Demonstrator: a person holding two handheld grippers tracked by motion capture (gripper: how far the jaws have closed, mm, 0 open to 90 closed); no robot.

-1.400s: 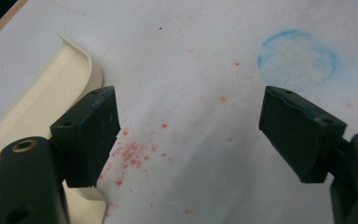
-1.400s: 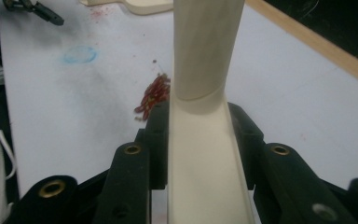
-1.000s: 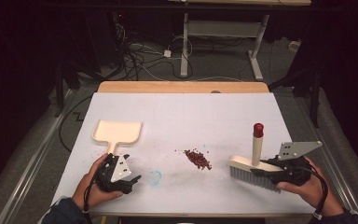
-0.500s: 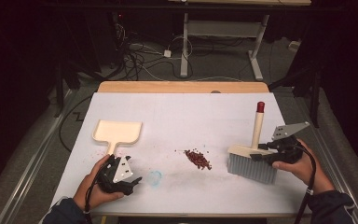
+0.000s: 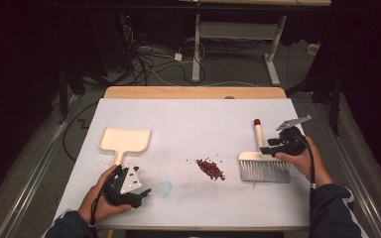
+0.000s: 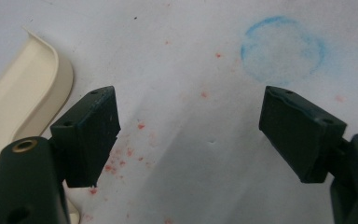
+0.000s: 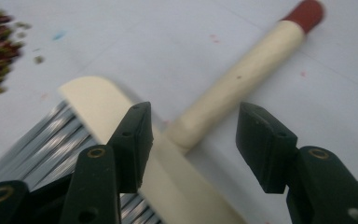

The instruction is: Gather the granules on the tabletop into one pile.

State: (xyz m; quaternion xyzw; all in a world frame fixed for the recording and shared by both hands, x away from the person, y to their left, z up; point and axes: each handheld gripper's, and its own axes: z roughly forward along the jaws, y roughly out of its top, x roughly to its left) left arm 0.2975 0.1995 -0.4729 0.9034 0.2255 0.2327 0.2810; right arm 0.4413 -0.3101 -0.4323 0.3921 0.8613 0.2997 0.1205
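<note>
A cream dustpan [image 5: 126, 140] lies at the left of the white table, and its rim [image 6: 18, 98] shows beside my left gripper. My left gripper [image 5: 141, 191] rests near the front edge just below the pan's handle. It is open [image 6: 191, 135] with only bare table between the jaws. A brush [image 5: 263, 167] with grey bristles and a red-tipped cream handle [image 7: 247, 70] lies at the right. My right gripper [image 5: 268, 146] hovers over the base of the handle [image 7: 193, 140]. Its jaws have just been opening and straddle the handle without pressing on it. A pile of red-brown crumbs [image 5: 210, 168] lies mid-table.
A faint blue ring [image 5: 164, 188] is drawn on the table surface right of my left gripper, also ahead of its jaws [image 6: 282, 51]. Tiny red specks dot the sheet. A wooden strip [image 5: 193, 92] edges the far side, with cables and desk legs on the floor beyond.
The right hand has moved farther in from the front edge and leftward along the brush, and its jaws have opened. The brush has shifted slightly, its handle tip swinging left. The left hand stayed put.
</note>
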